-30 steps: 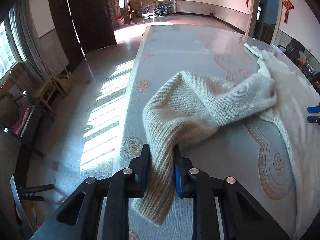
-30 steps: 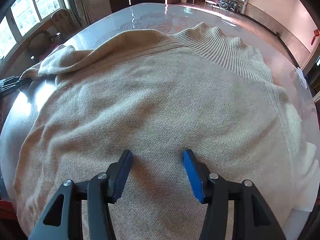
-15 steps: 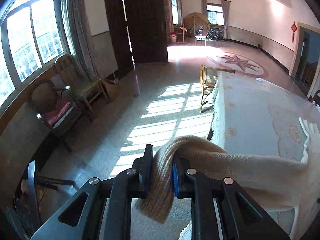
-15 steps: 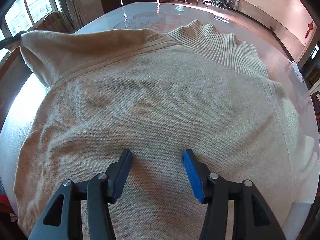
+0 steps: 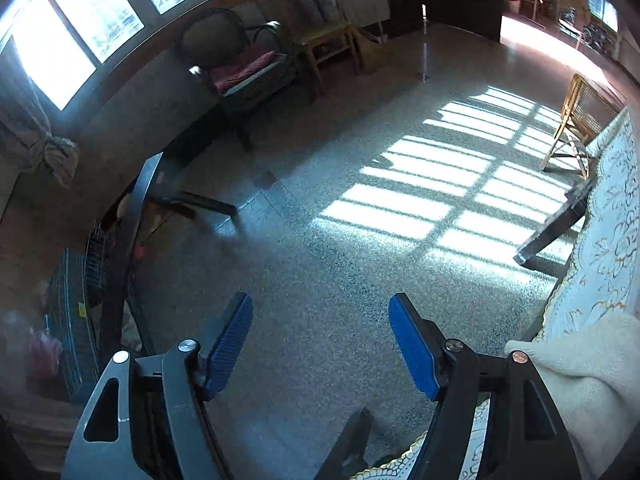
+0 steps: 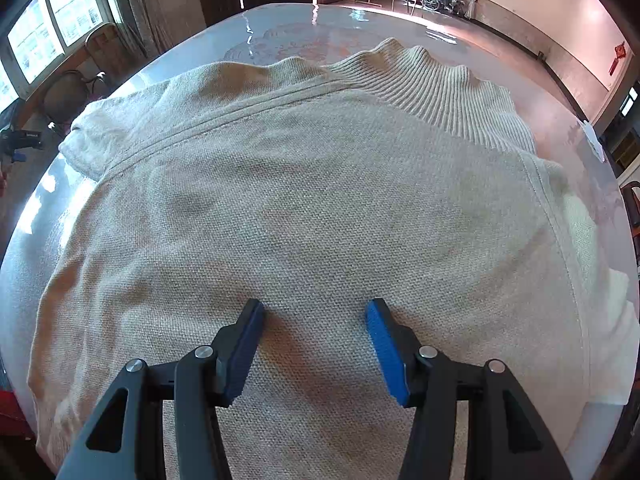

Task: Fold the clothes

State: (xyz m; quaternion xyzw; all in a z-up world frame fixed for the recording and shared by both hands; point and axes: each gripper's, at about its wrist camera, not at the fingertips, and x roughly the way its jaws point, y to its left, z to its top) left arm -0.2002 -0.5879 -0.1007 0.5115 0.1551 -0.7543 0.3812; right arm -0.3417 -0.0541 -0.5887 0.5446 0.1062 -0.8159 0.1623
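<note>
A beige knit sweater [image 6: 312, 208] lies spread on the table [image 6: 280, 32], ribbed collar at the far side and its left sleeve [image 6: 104, 136] folded back near the table's left edge. My right gripper [image 6: 316, 312] is open, its blue pads resting on the sweater's body. My left gripper [image 5: 322, 320] is open and empty, off the table's side, pointing at the floor. A bit of the sweater [image 5: 588, 368] shows at the lower right of the left wrist view. The left gripper also shows small in the right wrist view [image 6: 20, 142].
The lace-edged tablecloth [image 5: 612, 240] hangs at the right in the left wrist view. Chairs [image 5: 248, 68] stand along the window wall, and a wicker chair [image 5: 580, 120] stands by the table. A dark table leg [image 5: 556, 236] stands on the sunlit floor.
My left gripper has let go of the sleeve, opened, and swung away from the table toward the floor. The sleeve now lies on the sweater's left side. The right gripper has stayed in place.
</note>
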